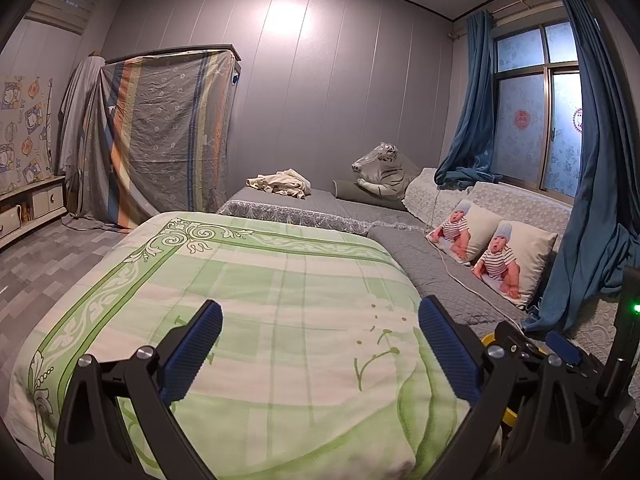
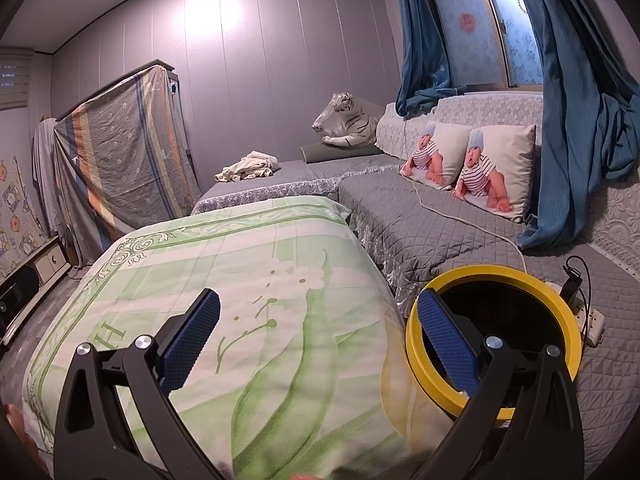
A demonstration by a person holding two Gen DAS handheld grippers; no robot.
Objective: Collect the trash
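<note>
A round bin with a yellow rim [image 2: 560, 308] and a dark inside stands on the grey quilted mattress, just right of the folded green quilt [image 2: 248, 300]. My right gripper [image 2: 320, 316] hovers open above the quilt's right edge, its right finger over the bin's left rim, nothing between its blue pads. My left gripper [image 1: 320, 320] is open over the same green quilt [image 1: 240, 300], holding nothing. In the left wrist view the other gripper [image 1: 560, 348] shows at the lower right, with a sliver of the yellow rim [image 1: 489, 339] behind it. No loose trash is visible.
Crumpled cream cloth [image 1: 280, 184] lies on the far mattress near a plush white tiger [image 1: 380, 172]. Two baby-print pillows [image 2: 472, 164] lean by the blue curtains [image 2: 580, 120]. A power strip [image 2: 588, 320] and white cable [image 2: 460, 212] lie beside the bin. A sheet-draped wardrobe [image 1: 160, 132] stands left.
</note>
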